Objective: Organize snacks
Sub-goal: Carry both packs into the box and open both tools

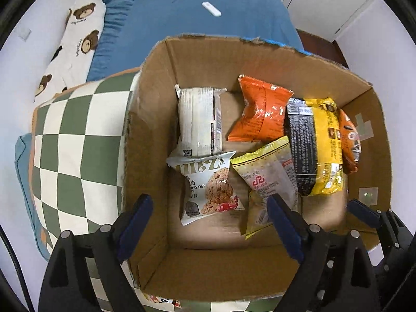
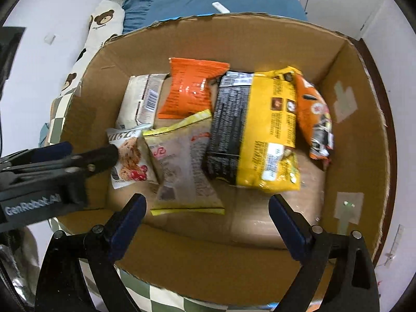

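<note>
Both wrist cameras look steeply down, close above the open cardboard box (image 1: 262,52). Left view sits toward its left wall; right view is centred. Both share the snack packets and blue cushion (image 2: 221,0).

Both wrist views are evenly and fairly brightly lit from above, with soft shadows pooling along the near inner wall of the cardboard box (image 1: 208,273) and under the packets. Glare streaks the foil of the orange packet (image 2: 193,88) and the yellow packet (image 2: 270,130), whose lower edge is smeared by motion blur. Fisheye distortion bows the box rim, and black vignetting fills the corners of each view.
</note>
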### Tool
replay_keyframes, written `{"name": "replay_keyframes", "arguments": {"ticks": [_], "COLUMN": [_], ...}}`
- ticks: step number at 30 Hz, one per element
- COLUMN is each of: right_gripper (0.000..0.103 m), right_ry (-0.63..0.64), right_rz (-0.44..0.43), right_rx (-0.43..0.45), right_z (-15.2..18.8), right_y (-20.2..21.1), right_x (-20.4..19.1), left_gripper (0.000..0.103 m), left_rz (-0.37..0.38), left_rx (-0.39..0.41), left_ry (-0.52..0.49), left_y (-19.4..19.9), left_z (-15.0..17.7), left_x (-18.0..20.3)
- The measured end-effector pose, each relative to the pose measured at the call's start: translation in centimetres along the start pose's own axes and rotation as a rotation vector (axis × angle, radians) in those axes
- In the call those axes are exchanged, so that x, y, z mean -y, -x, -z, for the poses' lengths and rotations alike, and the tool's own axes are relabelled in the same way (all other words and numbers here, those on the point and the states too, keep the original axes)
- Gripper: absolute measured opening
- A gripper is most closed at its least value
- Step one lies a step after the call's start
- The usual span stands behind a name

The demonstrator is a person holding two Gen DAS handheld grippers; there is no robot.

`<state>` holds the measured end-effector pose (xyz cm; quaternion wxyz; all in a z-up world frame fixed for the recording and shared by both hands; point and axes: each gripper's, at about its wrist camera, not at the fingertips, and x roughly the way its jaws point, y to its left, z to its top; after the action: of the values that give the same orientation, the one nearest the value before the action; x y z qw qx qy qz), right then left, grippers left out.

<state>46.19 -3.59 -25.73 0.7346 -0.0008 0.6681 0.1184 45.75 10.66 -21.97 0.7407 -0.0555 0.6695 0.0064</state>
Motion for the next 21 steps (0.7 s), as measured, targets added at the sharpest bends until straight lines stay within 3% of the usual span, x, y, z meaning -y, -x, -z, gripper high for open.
{"name": "replay_keyframes", "arguments": {"ticks": [10,21], "right_gripper": [0.097,0.097], "right_ry": [-0.016,-0.02], "right_rz": [0.06,0.116], "right_rx": [0.122,0.307], "right_z": [2.7,7.2], "right_y": [5.1,11.5], "right_x": [1.4,2.2], "left_gripper": [0.09,0.09], "left_rz": [0.0,-0.008], "left_rx": [0.17,0.383], "left_ry": [-0.012,-0.071], "left_y": [4.4,10.4], "left_z": [2.7,8.5], "left_x": [0.1,1.6]}}
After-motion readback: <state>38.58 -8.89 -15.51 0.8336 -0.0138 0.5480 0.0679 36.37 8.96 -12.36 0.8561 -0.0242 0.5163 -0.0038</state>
